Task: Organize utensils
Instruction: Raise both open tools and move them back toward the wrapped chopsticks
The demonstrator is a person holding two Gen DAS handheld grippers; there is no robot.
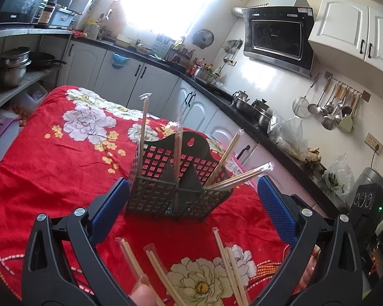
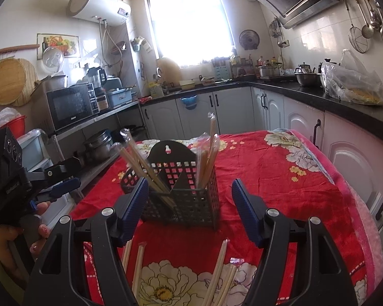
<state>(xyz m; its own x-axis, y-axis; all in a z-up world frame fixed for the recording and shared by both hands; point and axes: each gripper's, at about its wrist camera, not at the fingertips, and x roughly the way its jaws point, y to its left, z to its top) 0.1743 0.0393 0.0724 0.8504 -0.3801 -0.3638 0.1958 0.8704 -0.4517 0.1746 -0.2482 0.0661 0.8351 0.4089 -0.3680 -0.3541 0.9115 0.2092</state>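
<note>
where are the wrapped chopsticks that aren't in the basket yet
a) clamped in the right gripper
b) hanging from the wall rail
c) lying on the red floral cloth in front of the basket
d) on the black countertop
c: the loose chopsticks lie on the red cloth in front of the basket, and the right gripper is open with nothing in it.

Red flowered cloth [image 1: 51,168] spread across the middle of the frame. Black range hood [image 1: 278,40] at upper right, white wall cabinet [image 1: 355,30] beside it. Ladles and strainer [image 1: 329,107] hanging on the right wall. Microwave [image 2: 69,107] at left, white water heater [image 2: 99,5] at upper left, bright window [image 2: 189,20] at top centre.
</note>
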